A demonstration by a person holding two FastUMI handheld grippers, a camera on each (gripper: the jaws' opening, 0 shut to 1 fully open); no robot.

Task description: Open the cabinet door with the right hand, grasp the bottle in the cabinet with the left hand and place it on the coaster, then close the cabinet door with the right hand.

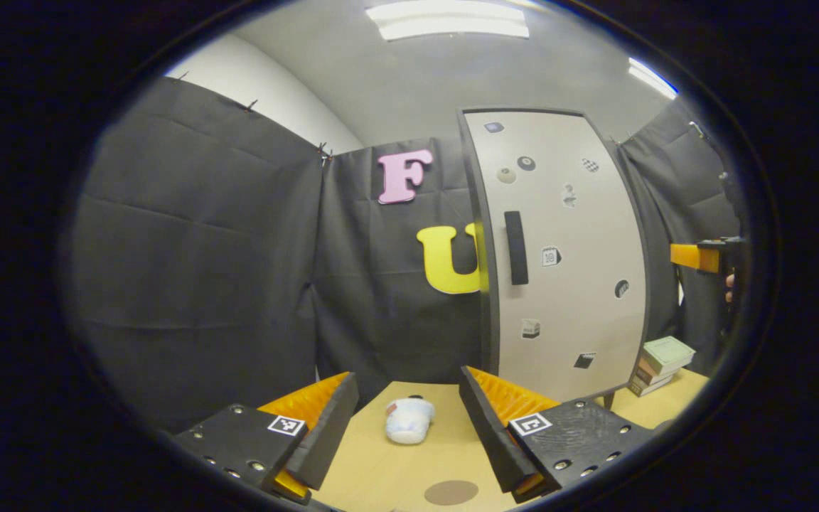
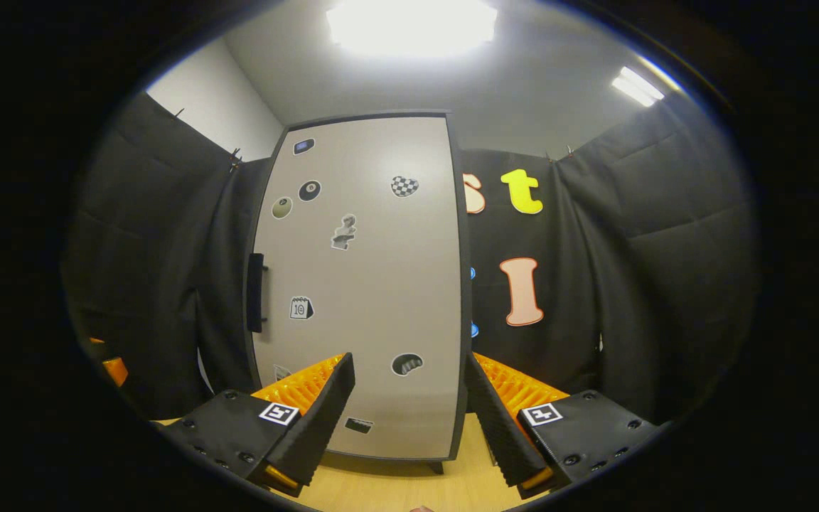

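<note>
The grey cabinet [image 1: 566, 249] stands on the wooden table with its door shut, hiding what is inside. Its black vertical handle [image 1: 516, 247] sits near the door's left edge. In the right gripper view the door [image 2: 367, 284] faces me, with the handle [image 2: 256, 291] at its left. My right gripper [image 2: 409, 363] hangs open in front of the door's lower part, apart from it. My left gripper [image 1: 407, 380] is open over the table, left of the cabinet. A round brown coaster [image 1: 451, 492] lies on the table just below it.
A small white object [image 1: 409, 419] lies on the table beyond the left fingers. Stacked books [image 1: 665, 363] sit right of the cabinet. The right gripper with a hand [image 1: 701, 257] shows at the far right. Black cloth walls close in the booth.
</note>
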